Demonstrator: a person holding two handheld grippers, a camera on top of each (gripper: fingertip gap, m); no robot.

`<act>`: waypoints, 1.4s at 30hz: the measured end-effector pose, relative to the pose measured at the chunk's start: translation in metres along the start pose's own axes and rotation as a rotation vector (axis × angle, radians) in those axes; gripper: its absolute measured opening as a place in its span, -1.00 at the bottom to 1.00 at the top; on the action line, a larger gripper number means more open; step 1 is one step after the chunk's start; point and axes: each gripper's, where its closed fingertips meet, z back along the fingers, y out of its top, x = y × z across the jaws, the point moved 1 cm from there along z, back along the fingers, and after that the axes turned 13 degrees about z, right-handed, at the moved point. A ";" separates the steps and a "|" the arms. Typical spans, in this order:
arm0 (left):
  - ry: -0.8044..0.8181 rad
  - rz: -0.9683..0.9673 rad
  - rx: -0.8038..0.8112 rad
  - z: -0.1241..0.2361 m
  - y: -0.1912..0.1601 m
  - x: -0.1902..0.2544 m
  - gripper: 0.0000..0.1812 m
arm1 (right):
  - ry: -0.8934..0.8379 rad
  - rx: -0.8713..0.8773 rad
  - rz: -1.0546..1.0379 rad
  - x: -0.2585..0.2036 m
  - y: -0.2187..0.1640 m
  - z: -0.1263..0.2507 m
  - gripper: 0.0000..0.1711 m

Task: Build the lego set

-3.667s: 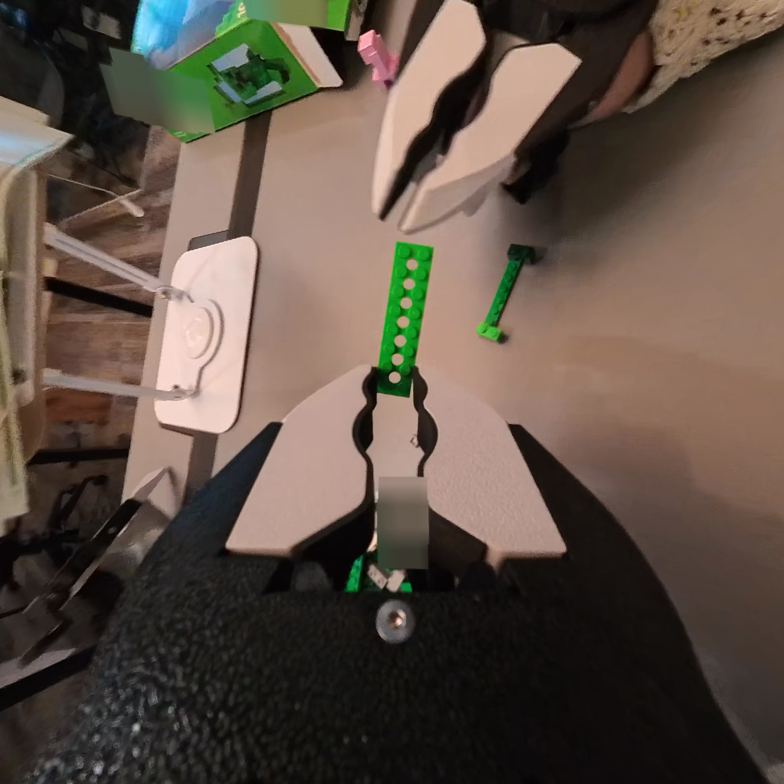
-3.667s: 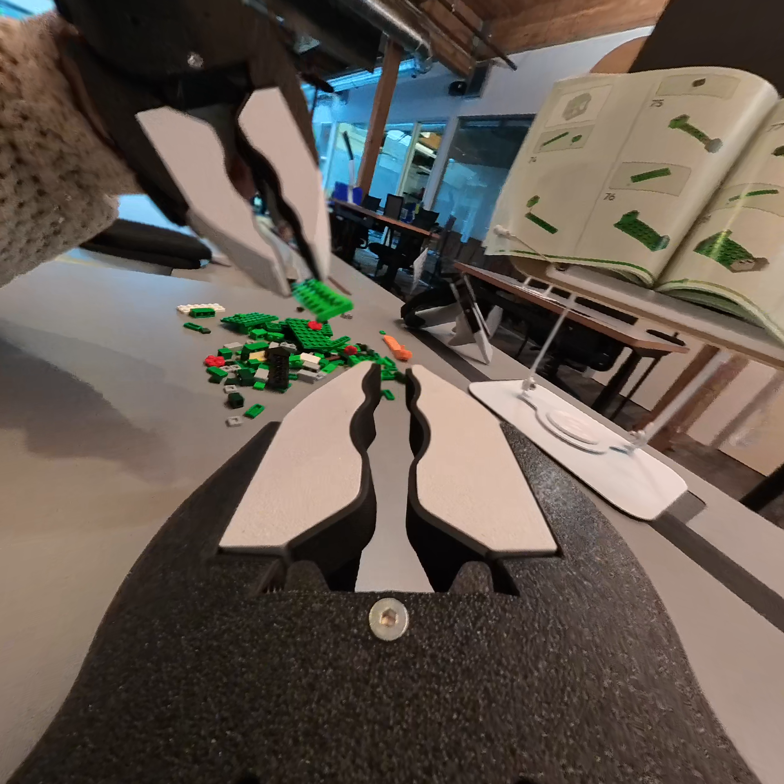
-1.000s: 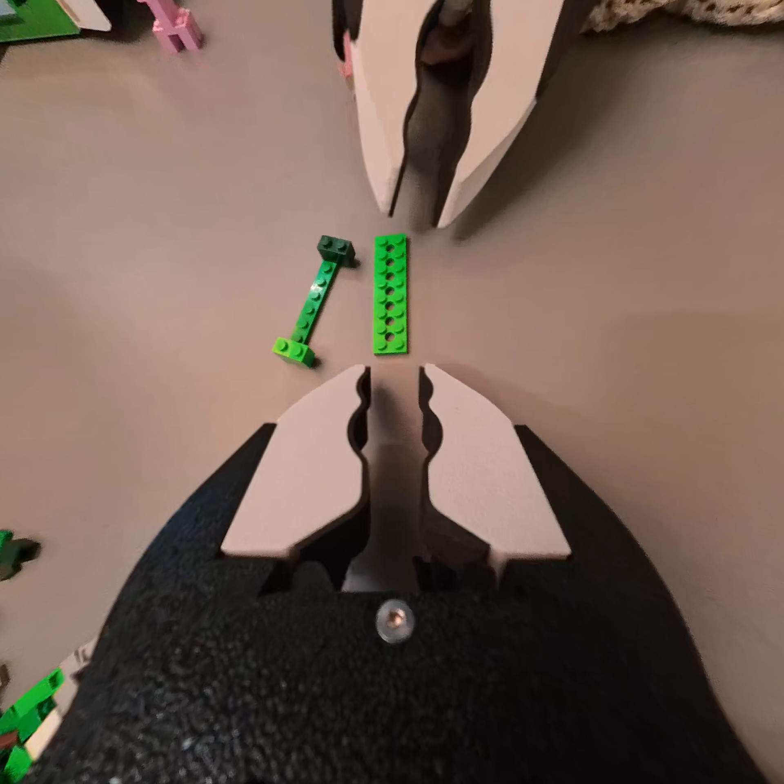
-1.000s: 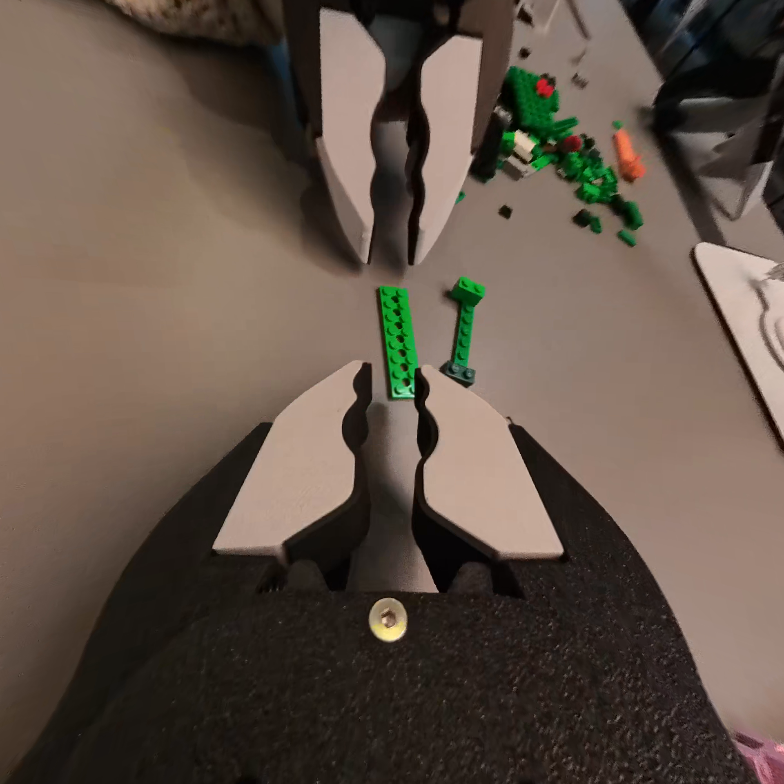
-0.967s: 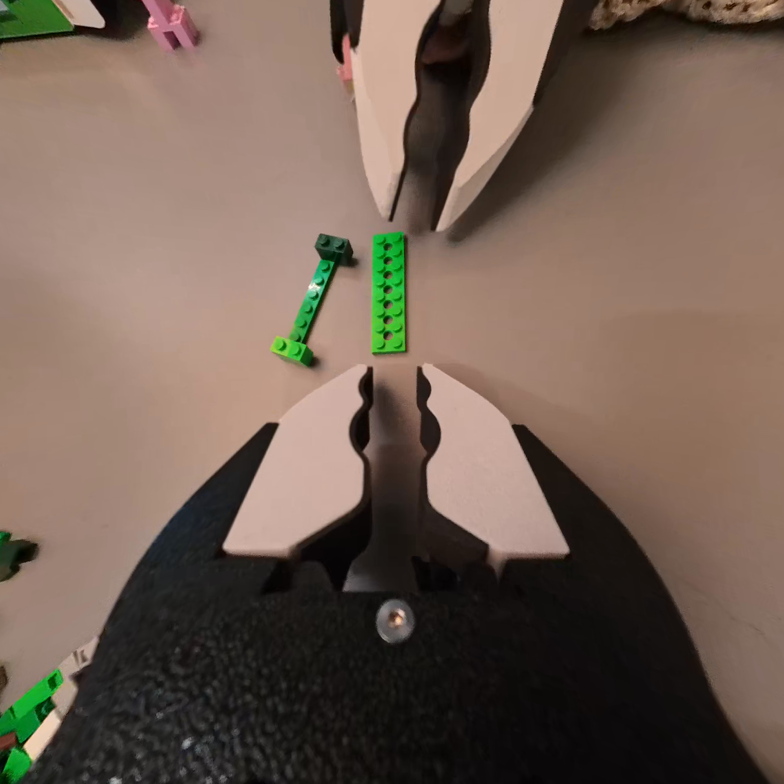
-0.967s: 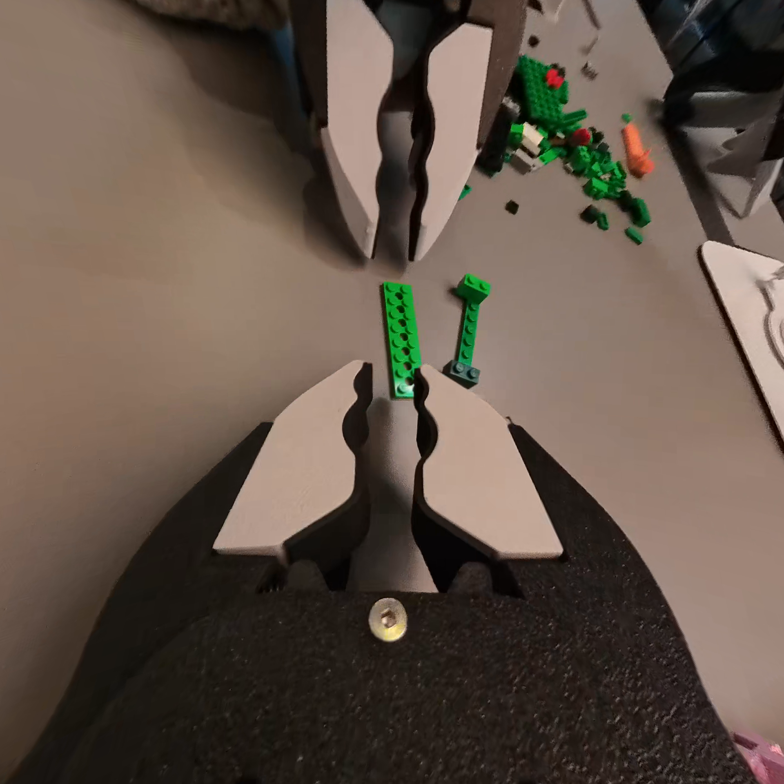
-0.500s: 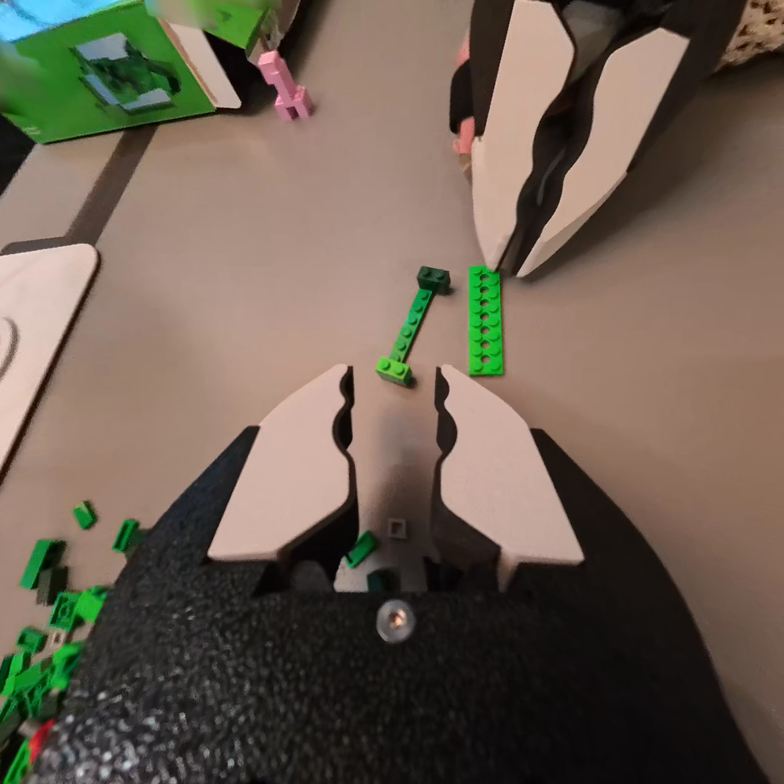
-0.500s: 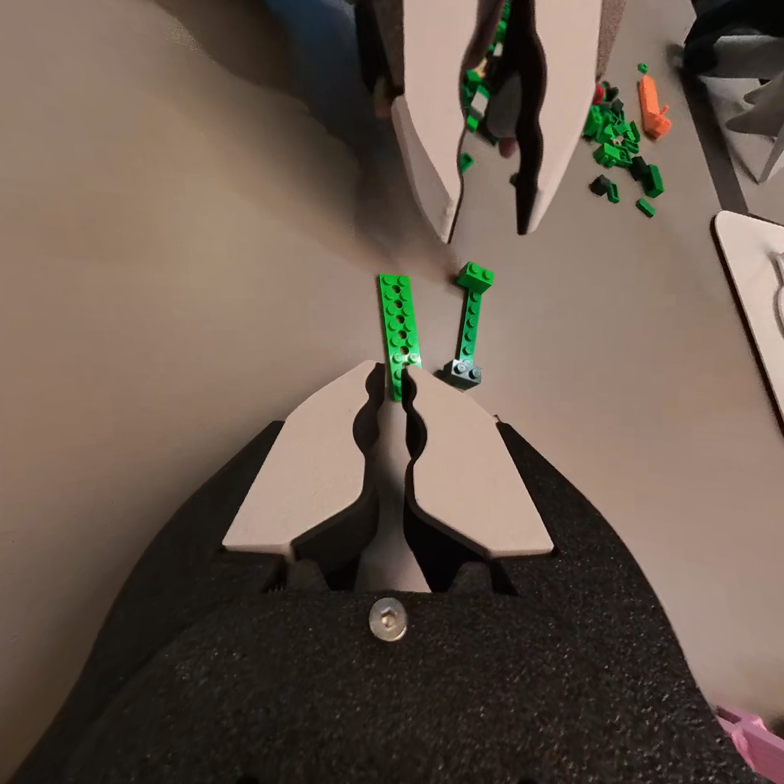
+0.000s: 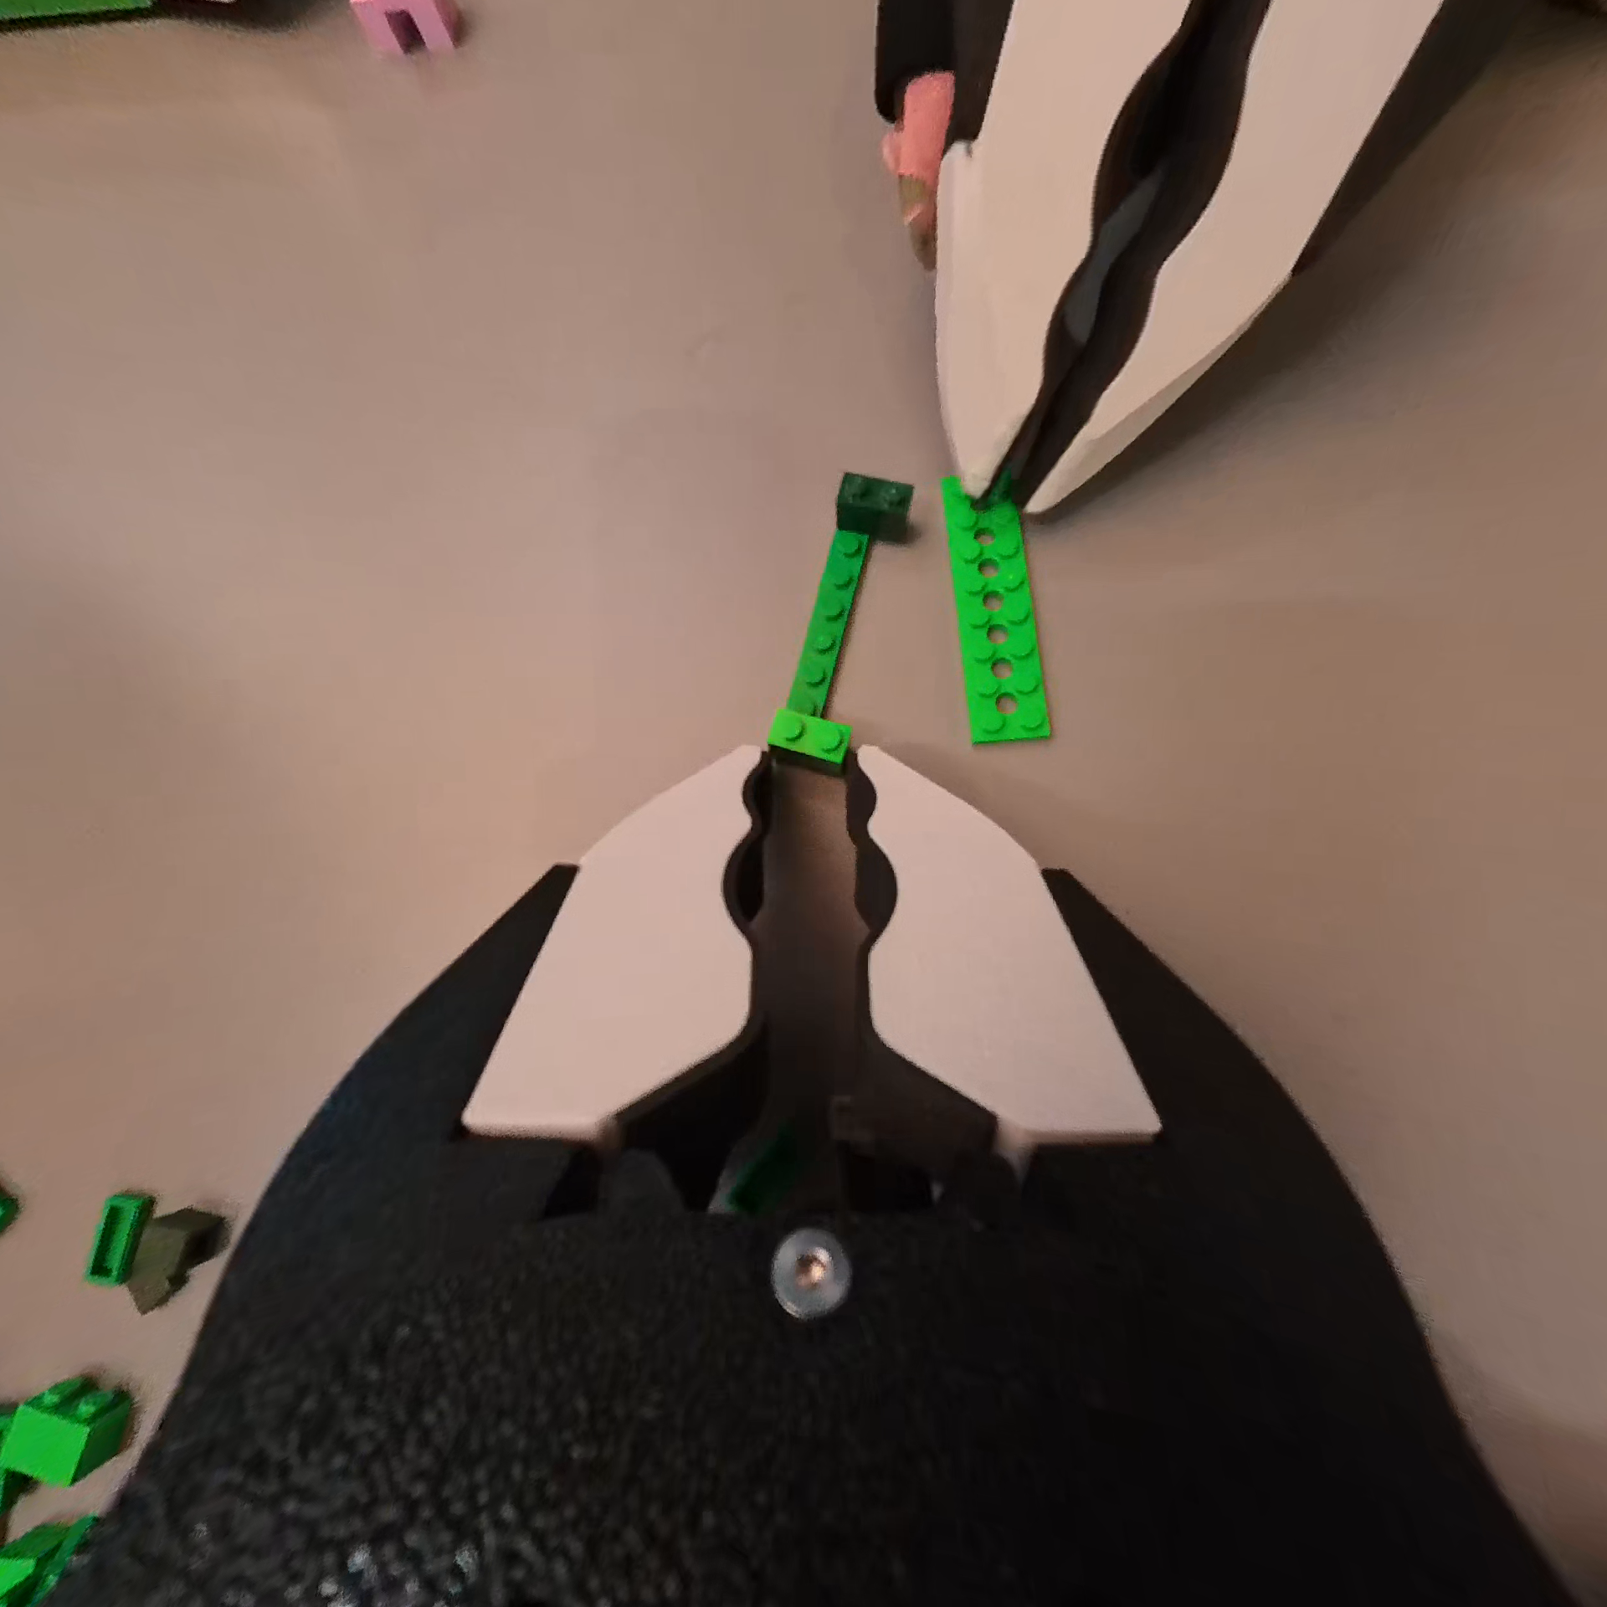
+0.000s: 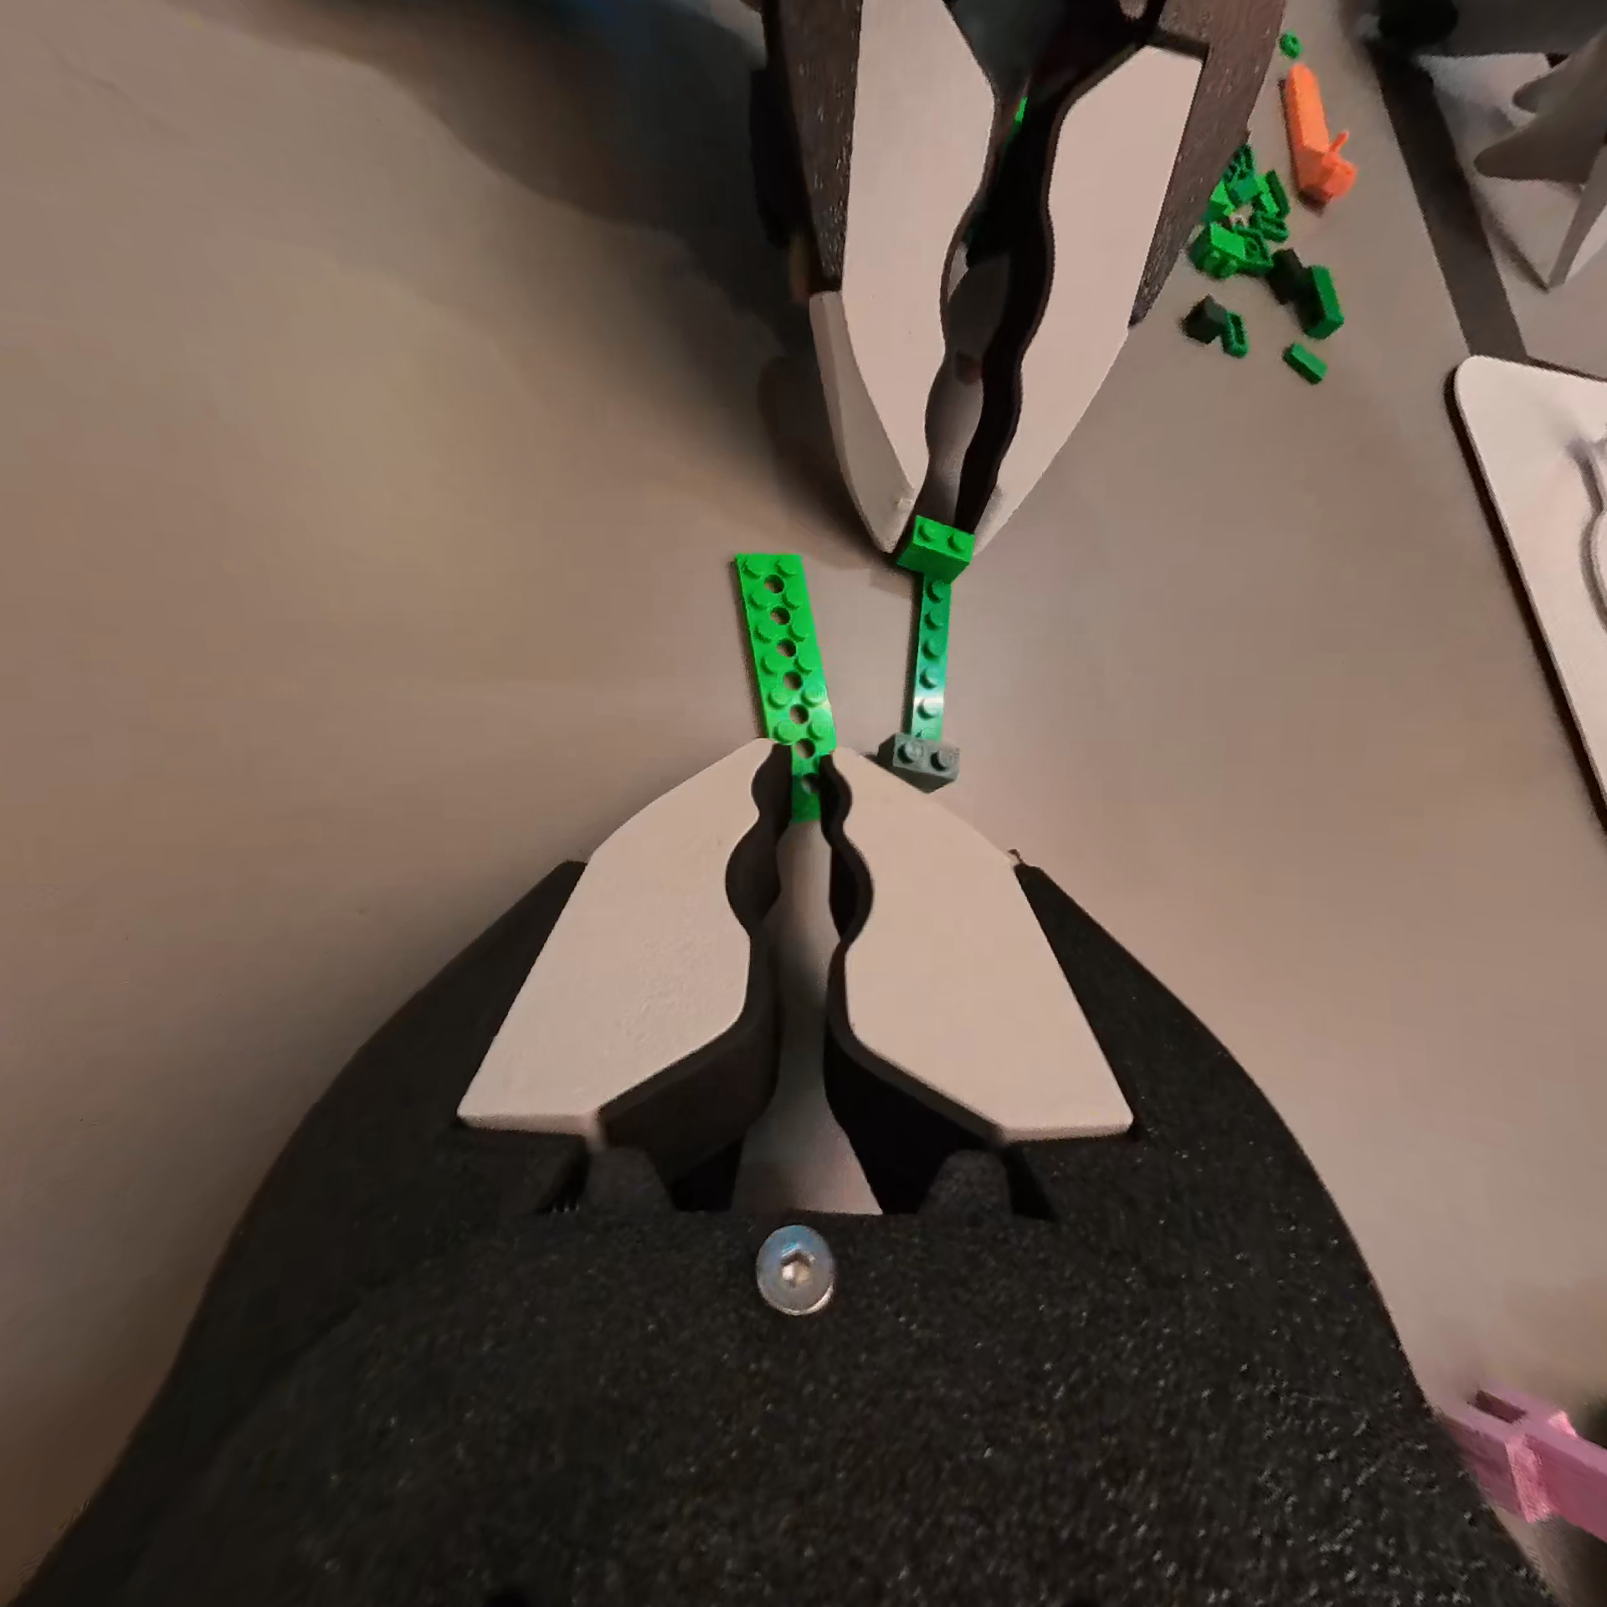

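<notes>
A bright green plate with holes (image 9: pixel 1000 626) lies on the grey table beside a thin green assembly (image 9: pixel 830 626), a narrow plate with a dark green brick (image 9: pixel 874 504) at one end and a bright green brick (image 9: pixel 809 737) at the other. My left gripper (image 9: pixel 809 756) is closed on the bright green brick. It also shows in the right wrist view (image 10: pixel 943 522). My right gripper (image 10: pixel 804 761) is shut on the near end of the holed plate (image 10: pixel 783 652). It also shows in the left wrist view (image 9: pixel 1009 496). The two grippers face each other.
A pile of loose green bricks (image 10: pixel 1261 252) and an orange piece (image 10: pixel 1317 130) lie behind the left gripper. A white stand base (image 10: pixel 1539 522) sits at the right edge. A pink piece (image 10: pixel 1556 1461) lies near my right gripper. More green bricks (image 9: pixel 113 1239) lie at lower left. The pink piece (image 10: pixel 1556 1461) is about equally far from each gripper, around 25 centimeters.
My left gripper let go of the holed plate, moved to the thin assembly and narrowed onto its bright green brick. My right gripper came down and shut on the plate's other end.
</notes>
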 end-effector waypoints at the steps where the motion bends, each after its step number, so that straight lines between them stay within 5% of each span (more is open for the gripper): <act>1: 0.009 -0.004 0.003 0.000 0.000 0.000 -0.86 | 0.005 0.010 -0.011 0.001 -0.002 0.002 -0.93; 13: 0.030 0.054 0.088 0.010 0.014 0.008 -1.00 | 0.045 0.062 -0.263 0.006 -0.007 0.003 -0.71; 21: -0.035 0.037 0.034 0.009 0.002 0.012 -0.68 | 0.050 0.057 -0.315 0.008 -0.007 0.001 -0.75; 42: -0.065 0.044 0.106 0.019 0.003 0.023 -0.77 | 0.221 0.204 -0.163 0.001 -0.003 0.011 -0.81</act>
